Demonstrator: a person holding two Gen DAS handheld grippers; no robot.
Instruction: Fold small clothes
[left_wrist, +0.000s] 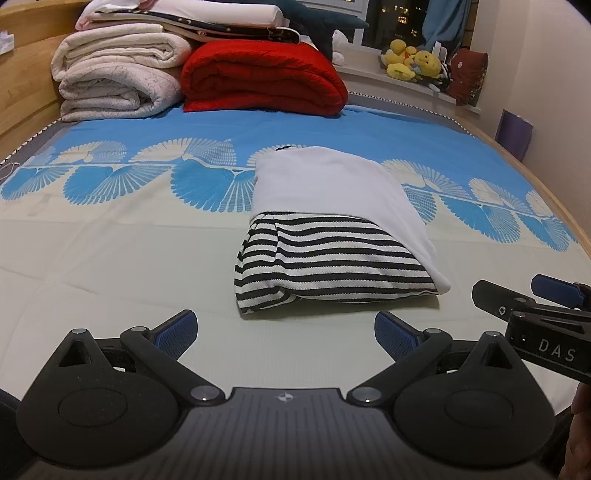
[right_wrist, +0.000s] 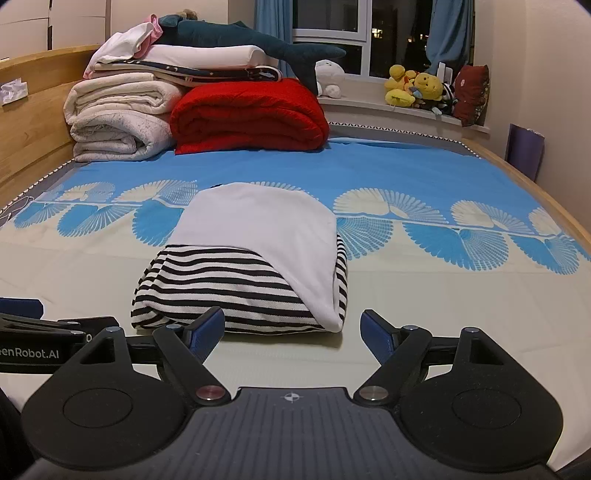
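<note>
A folded garment, black-and-white striped (left_wrist: 325, 266) with a plain white layer (left_wrist: 328, 181) laid over its far part, lies flat on the bed. In the right wrist view the same striped garment (right_wrist: 221, 284) sits just beyond the fingers. My left gripper (left_wrist: 286, 334) is open, a short way in front of the garment's near edge, holding nothing. My right gripper (right_wrist: 291, 332) is open too, its blue pads either side of the near edge without touching it. The right gripper (left_wrist: 532, 299) shows at the right edge of the left wrist view; the left gripper (right_wrist: 22, 314) shows at the left edge of the right wrist view.
The bed sheet (right_wrist: 424, 173) is blue with a fan pattern at the far side and pale near me. Folded cream blankets (right_wrist: 118, 118) and a red blanket (right_wrist: 251, 118) are stacked at the headboard end. Plush toys (right_wrist: 417, 90) sit on the window sill. A wooden bed frame (right_wrist: 535, 192) runs along the right.
</note>
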